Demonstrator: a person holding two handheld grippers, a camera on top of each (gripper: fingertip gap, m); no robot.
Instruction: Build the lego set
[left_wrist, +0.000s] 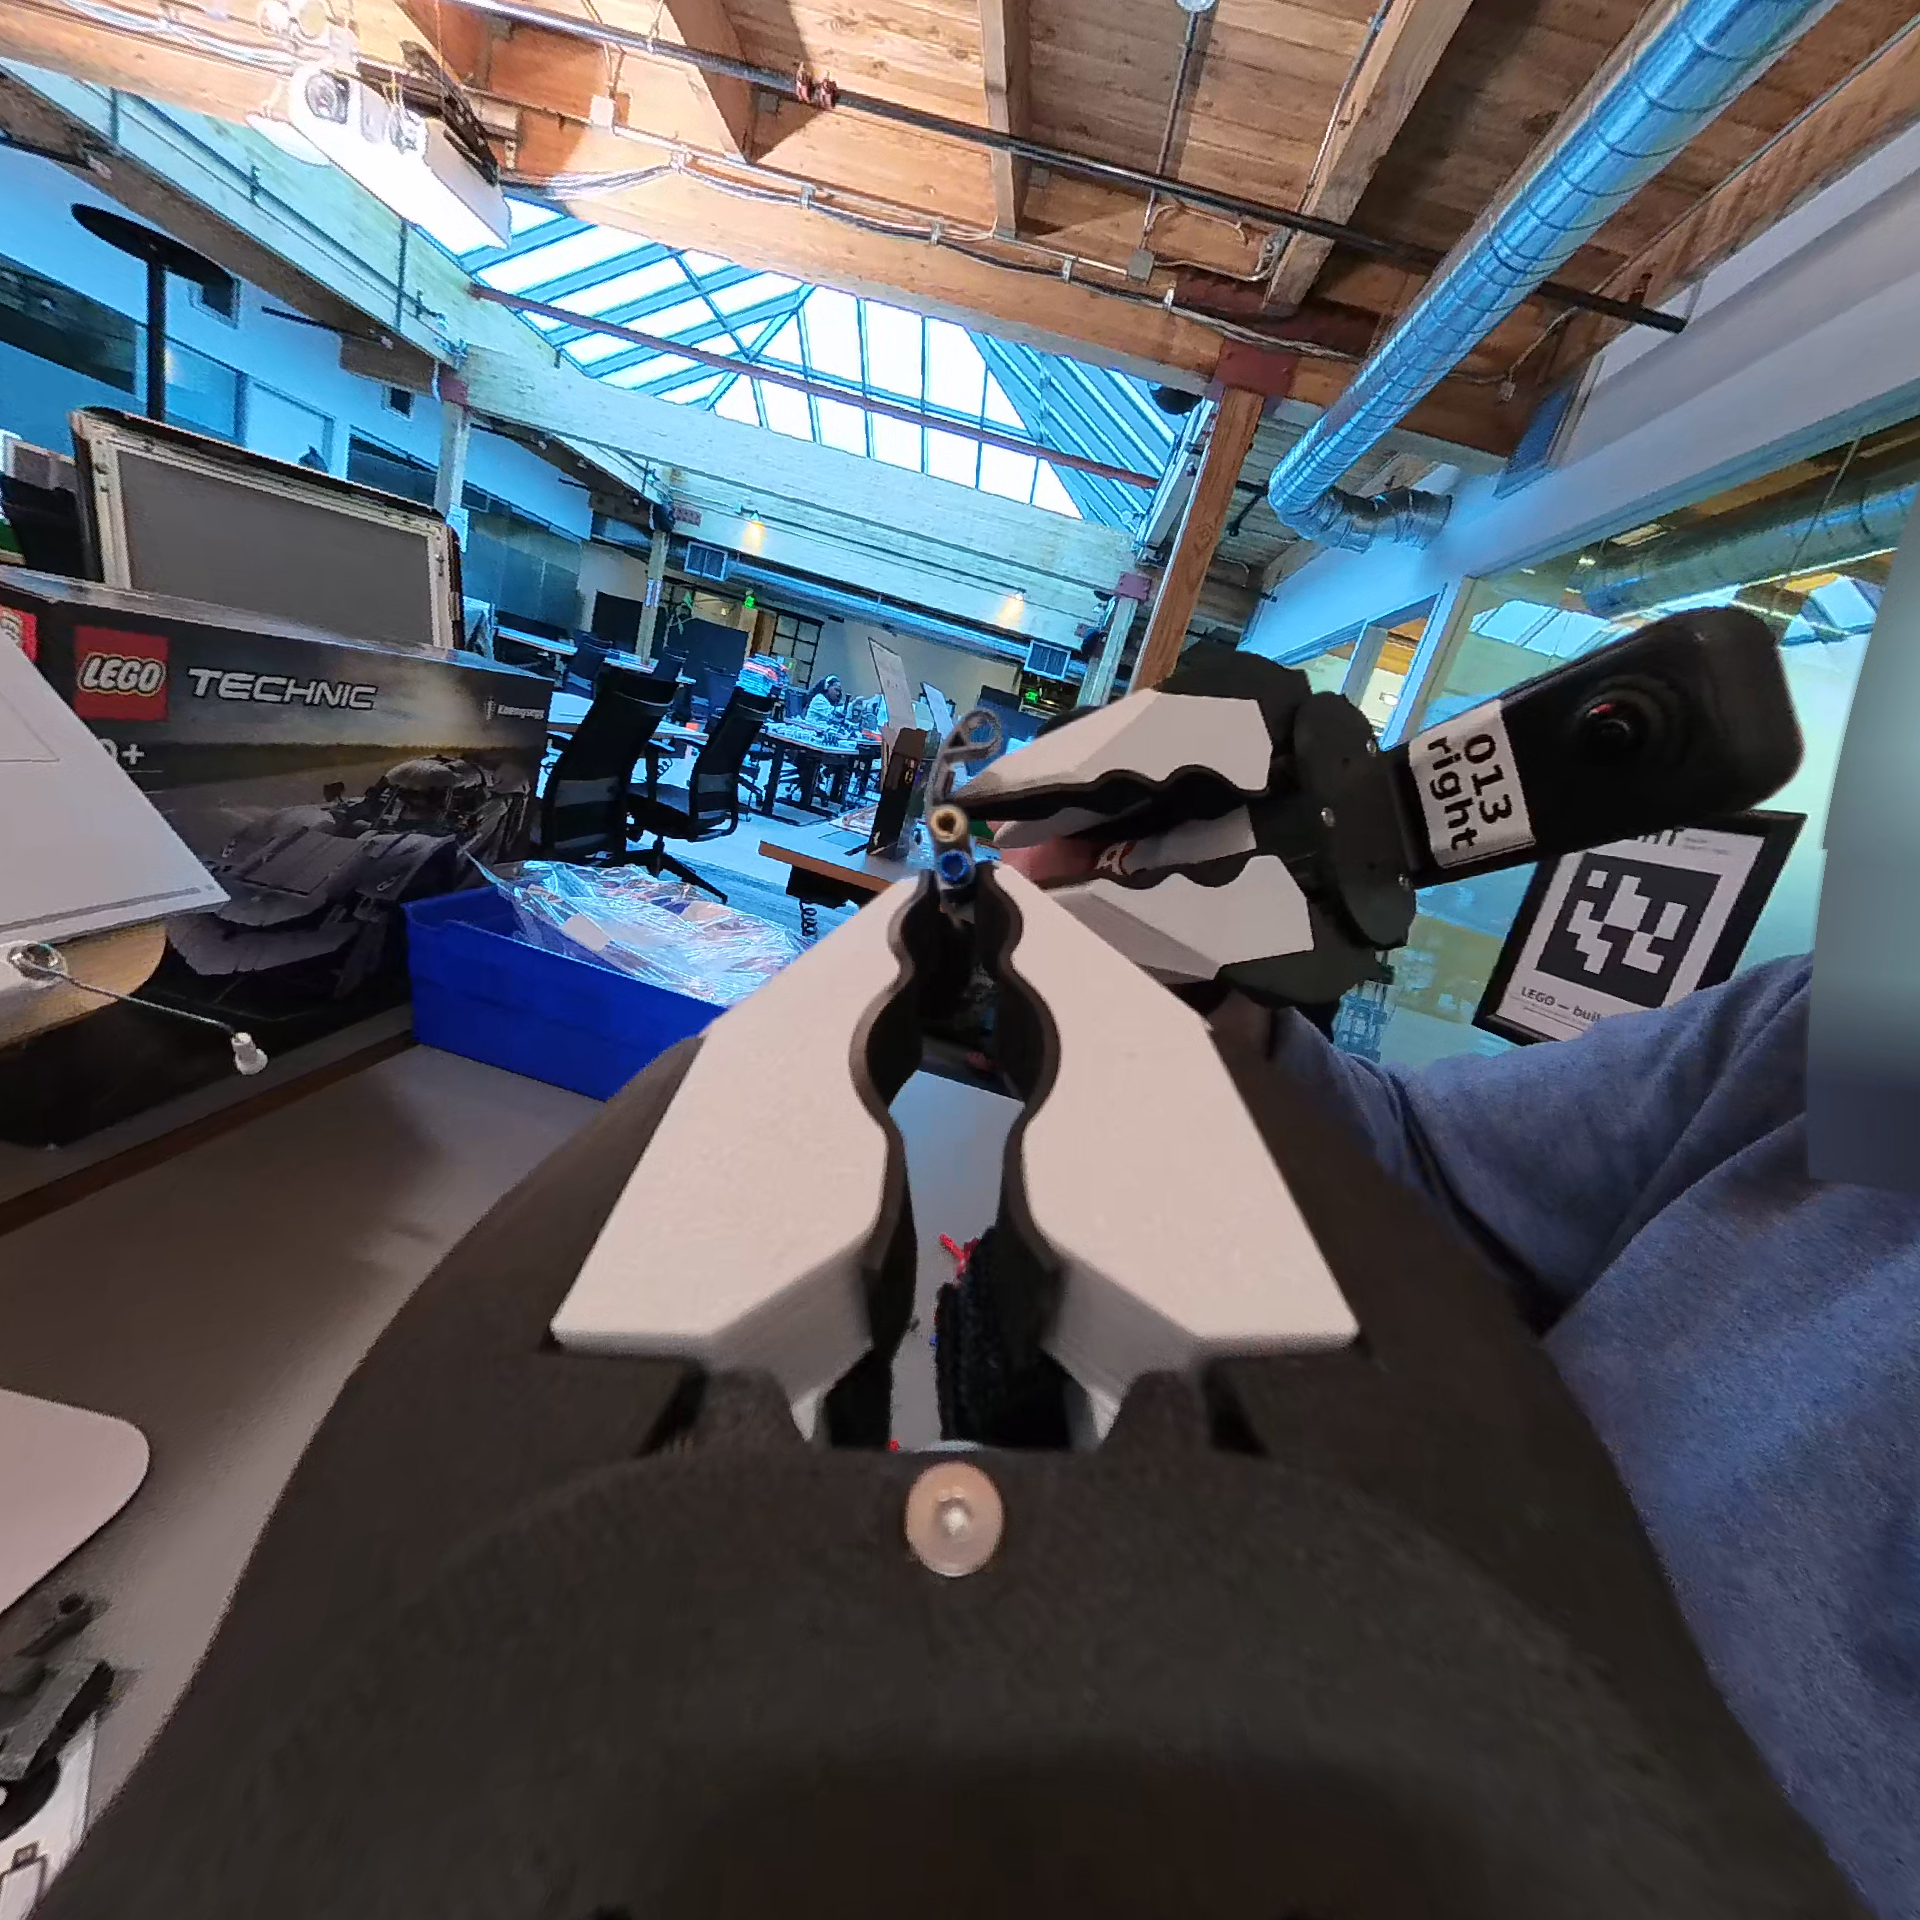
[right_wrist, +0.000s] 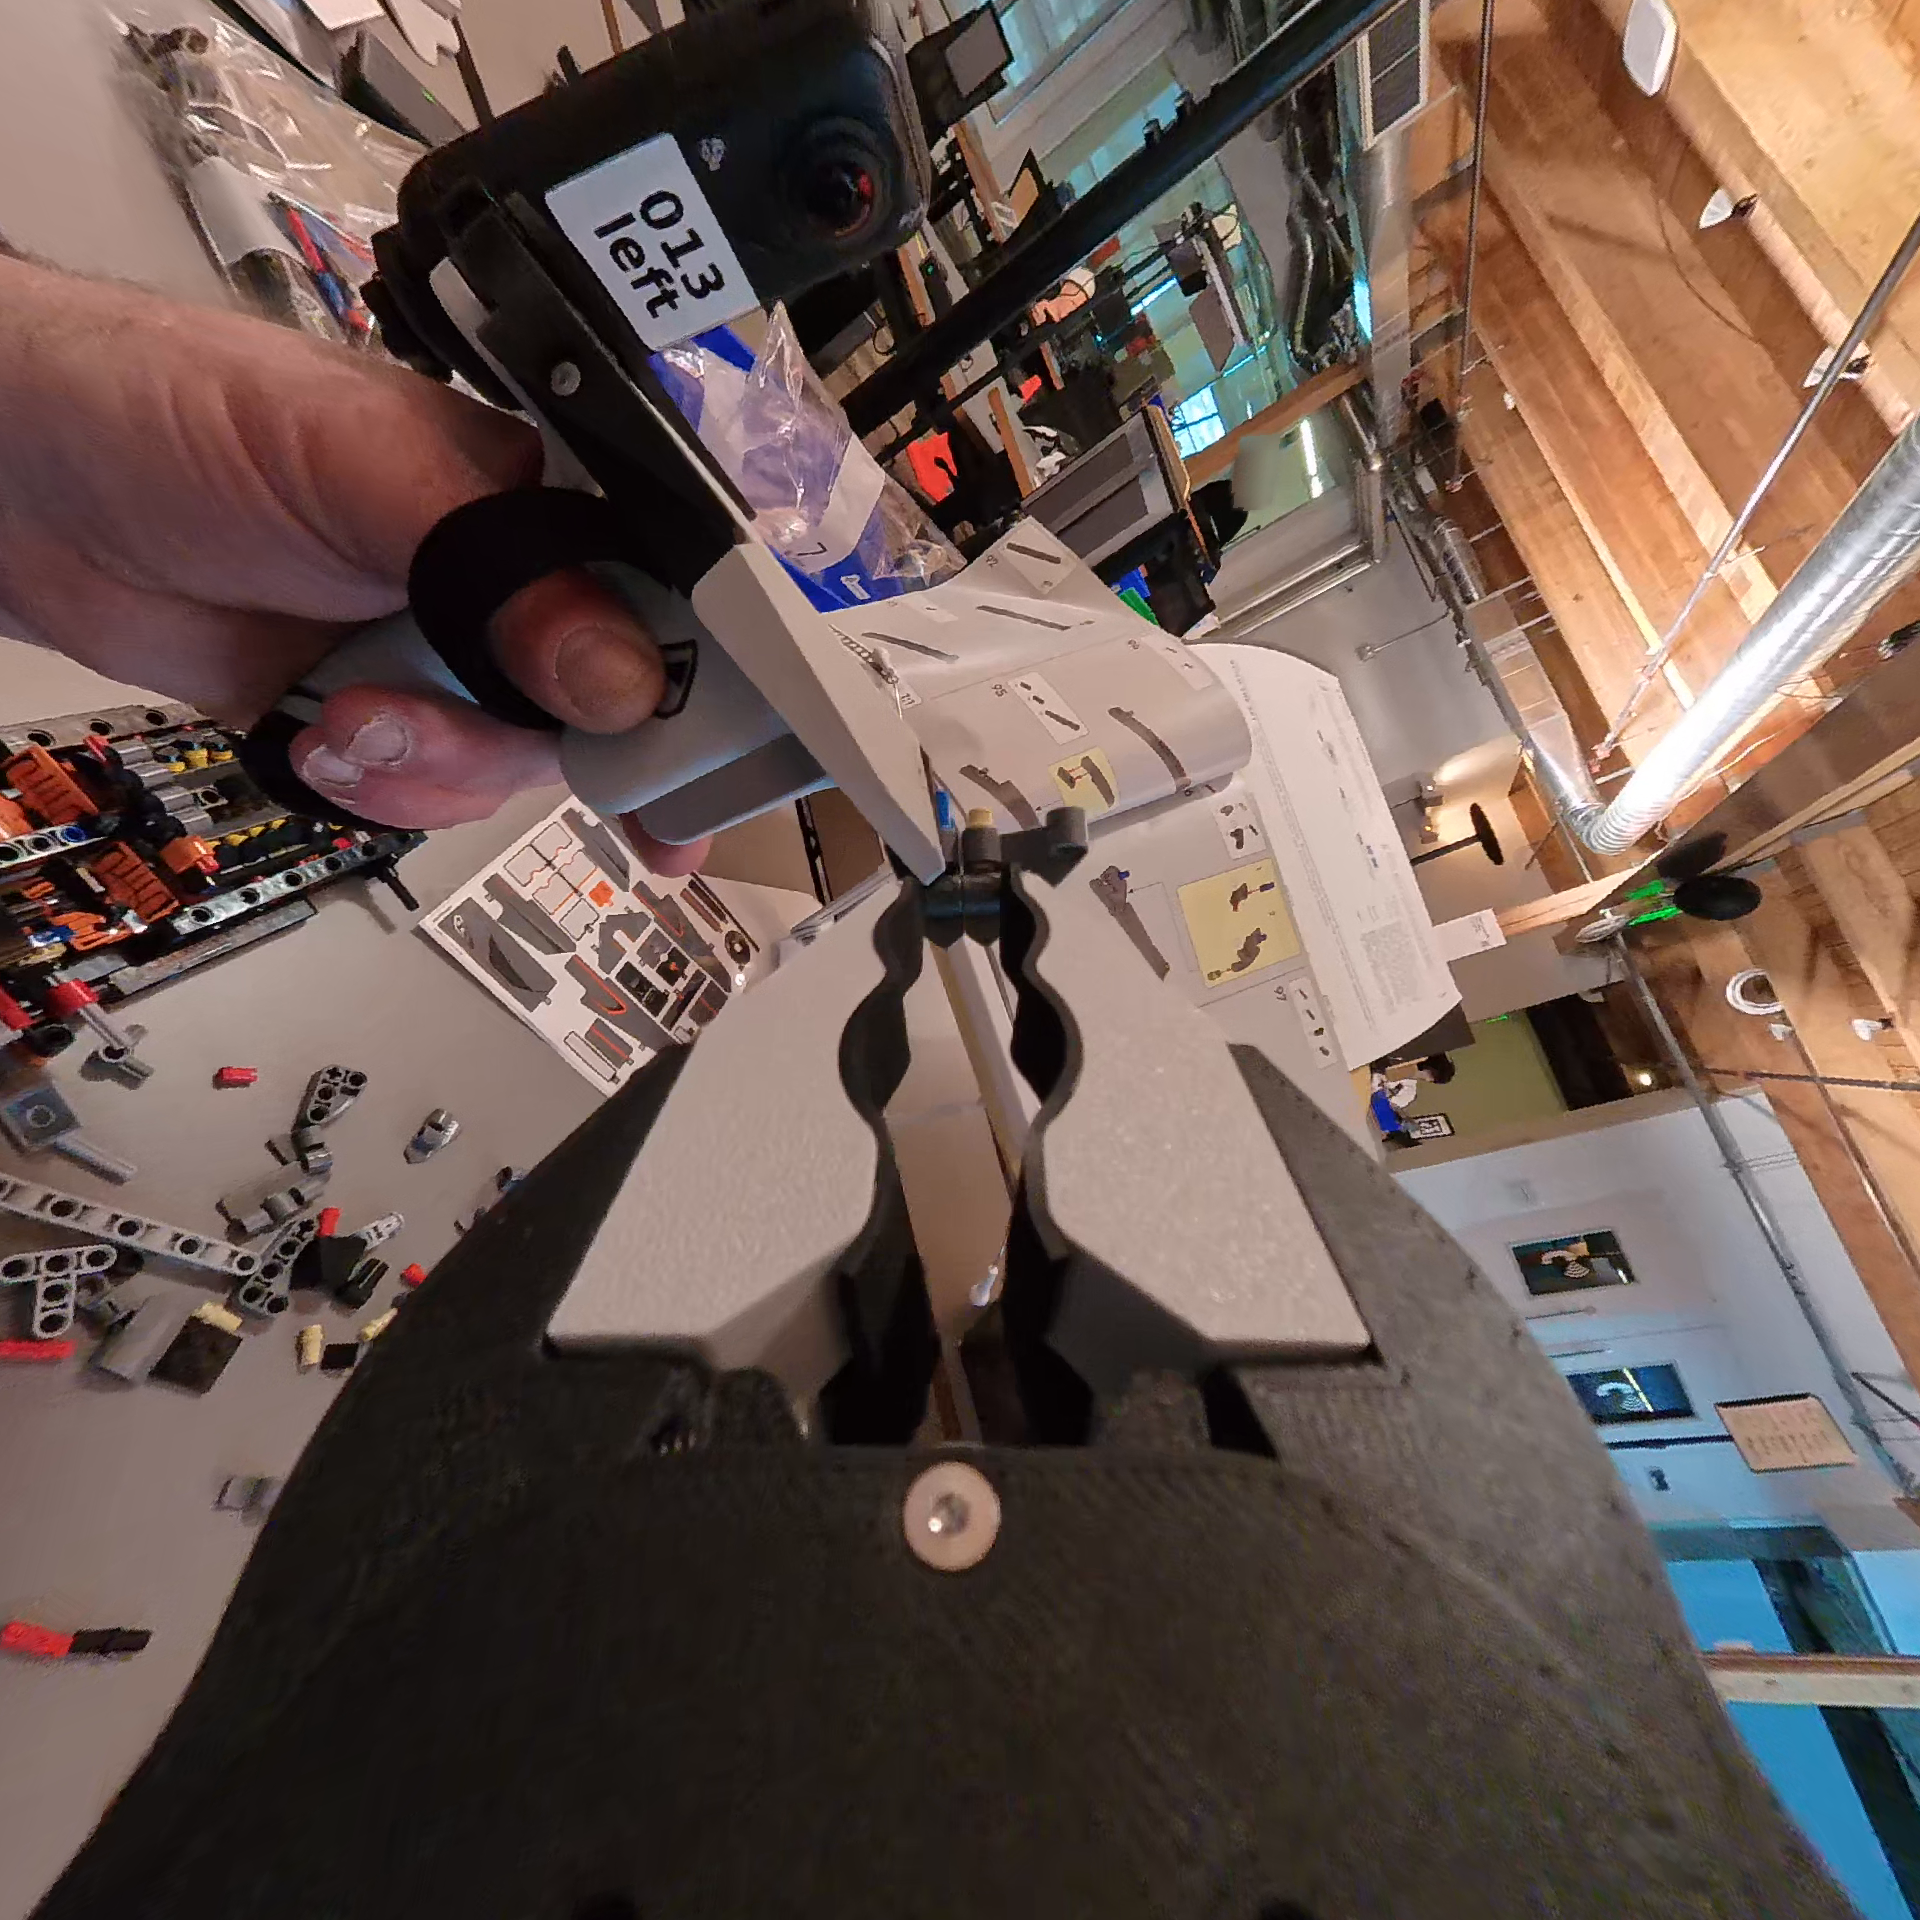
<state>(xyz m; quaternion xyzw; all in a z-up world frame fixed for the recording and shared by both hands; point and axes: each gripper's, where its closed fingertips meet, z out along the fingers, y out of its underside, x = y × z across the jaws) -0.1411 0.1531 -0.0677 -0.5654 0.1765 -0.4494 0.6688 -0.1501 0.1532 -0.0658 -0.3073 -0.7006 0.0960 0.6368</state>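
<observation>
Our right gripper (right_wrist: 961, 899) has its jaws clamped on a small dark connector piece (right_wrist: 961, 902), a tan pin (right_wrist: 979, 821) standing out of it. Touching that piece, our left gripper (left_wrist: 951, 883) pinches a blue pin (left_wrist: 951, 865); we judge the two are being mated in the air.

Below the connector piece, loose parts (right_wrist: 281, 1226) lie scattered on the desk (right_wrist: 436, 997). Beyond them sits the partly built black-and-orange model (right_wrist: 114, 852), far from finished by our reckoning.

Behind the connector piece the instruction booklet (right_wrist: 1226, 883) lies open. Much building remains.
</observation>
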